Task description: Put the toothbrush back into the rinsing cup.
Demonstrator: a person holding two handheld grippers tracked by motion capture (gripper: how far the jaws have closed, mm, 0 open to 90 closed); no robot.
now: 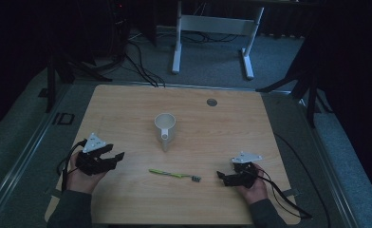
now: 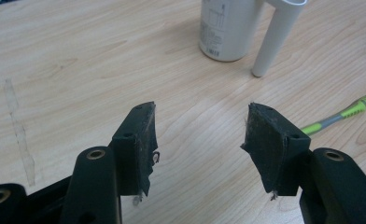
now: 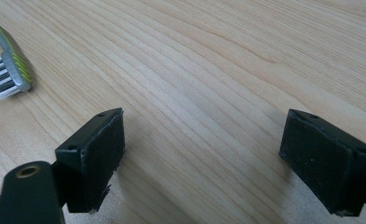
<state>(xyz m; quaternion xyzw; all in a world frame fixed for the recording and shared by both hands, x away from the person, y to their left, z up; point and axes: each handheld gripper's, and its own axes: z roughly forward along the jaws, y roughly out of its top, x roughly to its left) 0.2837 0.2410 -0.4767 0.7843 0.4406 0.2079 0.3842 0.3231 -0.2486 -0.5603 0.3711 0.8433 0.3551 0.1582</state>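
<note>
- as the high view shows it, a green toothbrush (image 1: 173,174) lies flat on the desk (image 1: 127,104) between the left claw (image 1: 113,158) and the right claw (image 1: 223,177), bristle end toward the right one; a white cup (image 1: 165,126) with a tube-like handle stands behind it, apart from both. each claw is spread with nothing between its pads. the light is dim, so the brush is thin and hard to read.
- in the left claw view, the jaws stand wide over bare wood. the white cup (image 2: 228,28) is cut off at the top and the toothbrush handle (image 2: 344,114) runs out of the right edge. a reach from here could brush the cup's handle and tip it.
- in the right claw view, the jaws are wide apart and pinch nothing. the toothbrush head (image 3: 8,77) sits near the top left corner, its handle cut off. because the brush lies so flat, the pads could skid over it or push it away rather than catch it.
</note>
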